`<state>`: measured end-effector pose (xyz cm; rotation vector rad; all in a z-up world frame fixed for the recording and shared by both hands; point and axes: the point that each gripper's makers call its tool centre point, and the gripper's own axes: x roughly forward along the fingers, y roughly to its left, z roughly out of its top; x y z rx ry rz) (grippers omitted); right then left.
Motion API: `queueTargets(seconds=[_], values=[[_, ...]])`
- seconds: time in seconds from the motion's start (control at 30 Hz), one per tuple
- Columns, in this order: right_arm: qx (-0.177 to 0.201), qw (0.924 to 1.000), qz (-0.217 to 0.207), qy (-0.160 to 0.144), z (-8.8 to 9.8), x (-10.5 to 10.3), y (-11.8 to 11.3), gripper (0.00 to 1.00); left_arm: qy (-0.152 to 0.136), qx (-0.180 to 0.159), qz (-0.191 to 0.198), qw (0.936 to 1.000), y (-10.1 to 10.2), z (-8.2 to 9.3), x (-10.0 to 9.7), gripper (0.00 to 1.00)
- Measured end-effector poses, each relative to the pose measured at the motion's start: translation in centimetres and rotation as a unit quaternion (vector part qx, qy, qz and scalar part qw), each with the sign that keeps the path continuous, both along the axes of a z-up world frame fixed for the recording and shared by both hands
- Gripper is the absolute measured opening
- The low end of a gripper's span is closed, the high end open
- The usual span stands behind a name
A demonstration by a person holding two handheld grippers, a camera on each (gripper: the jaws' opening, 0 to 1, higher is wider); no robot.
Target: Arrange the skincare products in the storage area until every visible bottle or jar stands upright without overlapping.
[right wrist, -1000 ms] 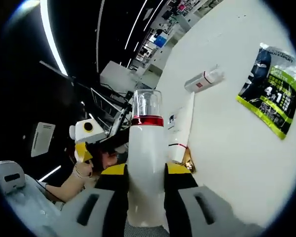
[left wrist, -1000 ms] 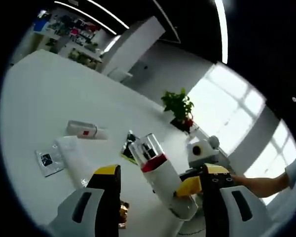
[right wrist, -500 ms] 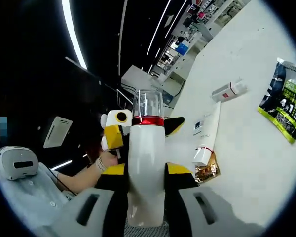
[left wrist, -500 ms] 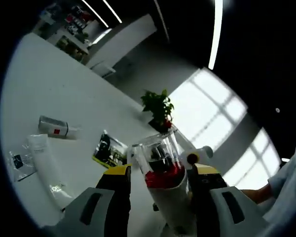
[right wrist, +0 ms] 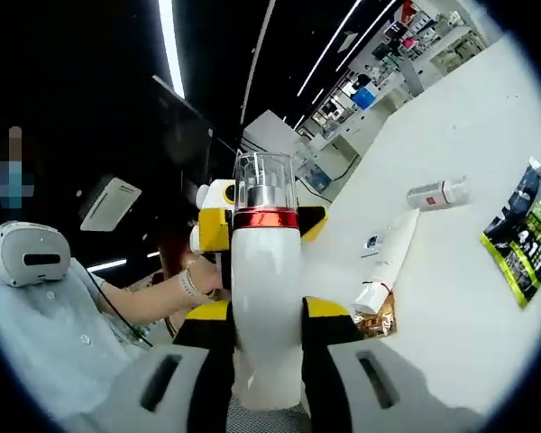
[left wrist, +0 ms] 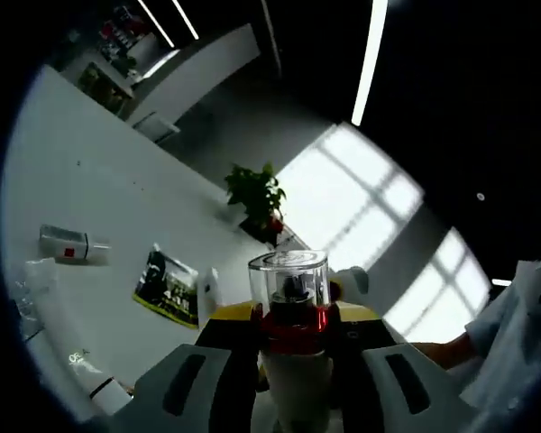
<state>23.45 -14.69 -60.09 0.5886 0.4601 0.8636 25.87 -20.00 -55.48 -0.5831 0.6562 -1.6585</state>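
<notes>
White pump bottle (right wrist: pixel 266 307) with red collar and clear cap: held in air above surface (right wrist: pixel 469 271), between both hand-held grippers.

Your right hand-held gripper (right wrist: pixel 267 316) pinches bottle body. Left hand-held gripper (left wrist: pixel 293 316) closes at collar.

Risks:
- Two grips pulling opposite ways: cap pops off or bottle twists loose.
- Release before base sits flat: topples onto tube (right wrist: pixel 389 262) or lying small bottle (right wrist: pixel 437 192).
- Sachet (right wrist: pixel 523 230) nearby: set down clear, no overlap.

The white bottle's (right wrist: pixel 266 316) base is hidden between the claws.
</notes>
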Motion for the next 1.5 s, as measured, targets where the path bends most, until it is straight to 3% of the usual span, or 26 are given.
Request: queueTargets(seconds=[0.3, 0.43, 0.57, 0.7, 0.87, 0.93, 1.07, 1.3, 1.5], values=[[-0.102, 0.9943, 0.001, -0.032, -1.6, 0.7, -1.2, 0.29, -0.088, 0.028, 0.008, 0.9957, -1.2, -0.6, -0.3, 0.26], [-0.176, 0.9835, 0.006, -0.044, -2.9, 1.0, -1.7, 0.30, -0.166, 0.044, -0.006, 0.9851, -1.8, -1.2, -0.7, 0.26], [-0.200, 0.9788, -0.005, -0.046, -3.7, 1.6, -2.0, 0.31, -0.193, 0.064, 0.000, 0.9790, -2.3, -1.9, -0.3, 0.26], [-0.254, 0.9648, -0.015, -0.068, -4.8, 2.5, -3.1, 0.31, -0.239, 0.079, 0.008, 0.9678, -2.8, -2.6, -0.1, 0.26], [-0.283, 0.9551, -0.022, -0.086, -5.8, 3.3, -4.1, 0.31, -0.274, 0.093, 0.025, 0.9569, -3.3, -3.4, 0.2, 0.27], [-0.303, 0.9480, -0.023, -0.096, -6.3, 3.7, -4.7, 0.31, -0.296, 0.098, 0.028, 0.9497, -3.5, -3.8, 0.2, 0.27], [-0.324, 0.9393, -0.019, -0.113, -7.3, 4.2, -5.3, 0.31, -0.316, 0.119, 0.039, 0.9405, -3.8, -4.8, 0.3, 0.27], [-0.305, 0.9414, -0.011, -0.143, -8.0, 4.7, -5.3, 0.30, -0.342, 0.135, 0.049, 0.9286, -3.9, -5.5, 0.9, 0.27], [-0.311, 0.9387, 0.018, -0.149, -9.1, 4.7, -5.0, 0.30, -0.347, 0.148, 0.053, 0.9246, -3.6, -6.8, 0.9, 0.27]])
